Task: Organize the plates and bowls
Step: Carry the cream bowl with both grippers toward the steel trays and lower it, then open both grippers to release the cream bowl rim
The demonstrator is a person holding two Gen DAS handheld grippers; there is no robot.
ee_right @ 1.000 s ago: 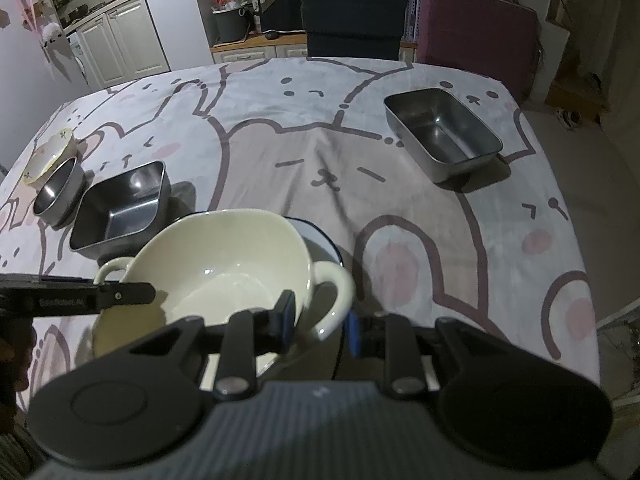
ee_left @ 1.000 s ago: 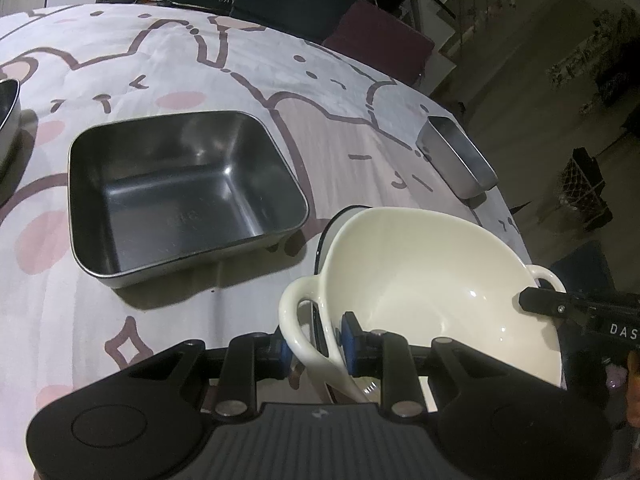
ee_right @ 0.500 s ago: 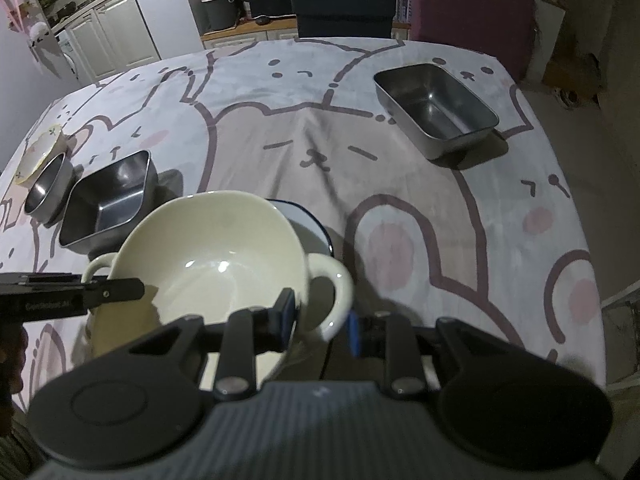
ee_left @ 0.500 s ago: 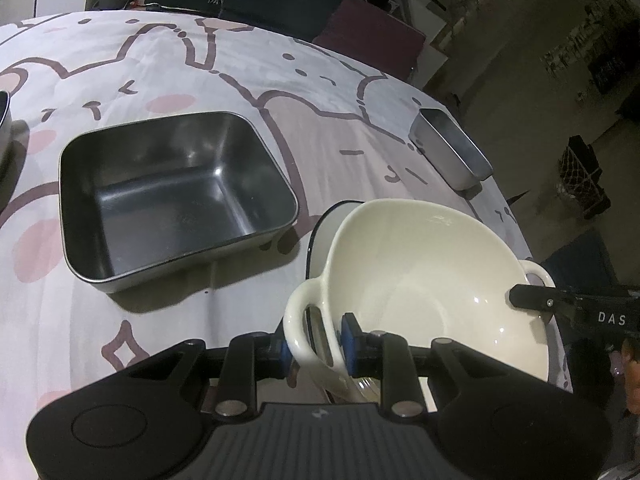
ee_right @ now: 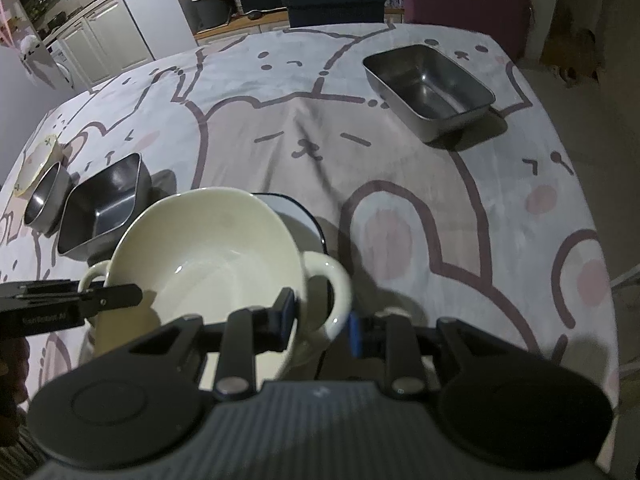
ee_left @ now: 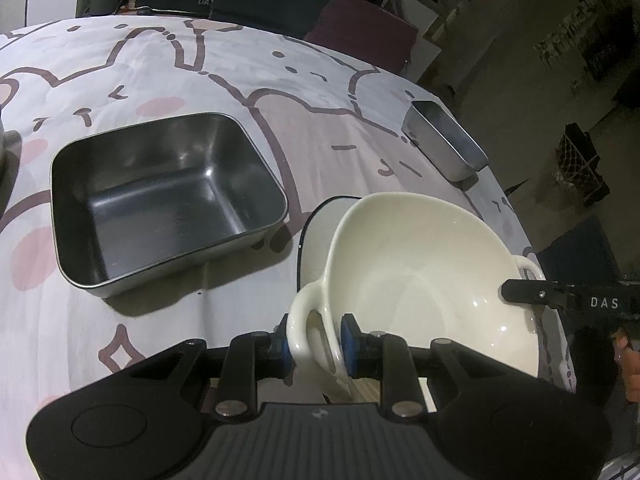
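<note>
A cream bowl (ee_left: pixel 424 280) with two loop handles hangs tilted just over a white dark-rimmed plate (ee_left: pixel 316 236). My left gripper (ee_left: pixel 314 340) is shut on its near handle, with the blue pads (ee_left: pixel 347 340) on either side of the loop. In the right wrist view my right gripper (ee_right: pixel 320 322) is shut on the opposite handle of the bowl (ee_right: pixel 208 256); the plate (ee_right: pixel 298 216) peeks out behind it. Each gripper's finger shows in the other's view: the right gripper (ee_left: pixel 524 292) and the left gripper (ee_right: pixel 120 296).
A cartoon-print cloth (ee_right: pixel 400 168) covers the table. A square steel tray (ee_left: pixel 160 200) lies left of the bowl, and a rectangular steel tray (ee_right: pixel 428 88) sits far right. A round steel bowl (ee_right: pixel 44 196) and a small patterned dish (ee_right: pixel 36 160) stand at the left edge. Chairs stand behind.
Both grippers keep their hold on the handles. The bowl has tipped a little between them and has hardly shifted over the plate.
</note>
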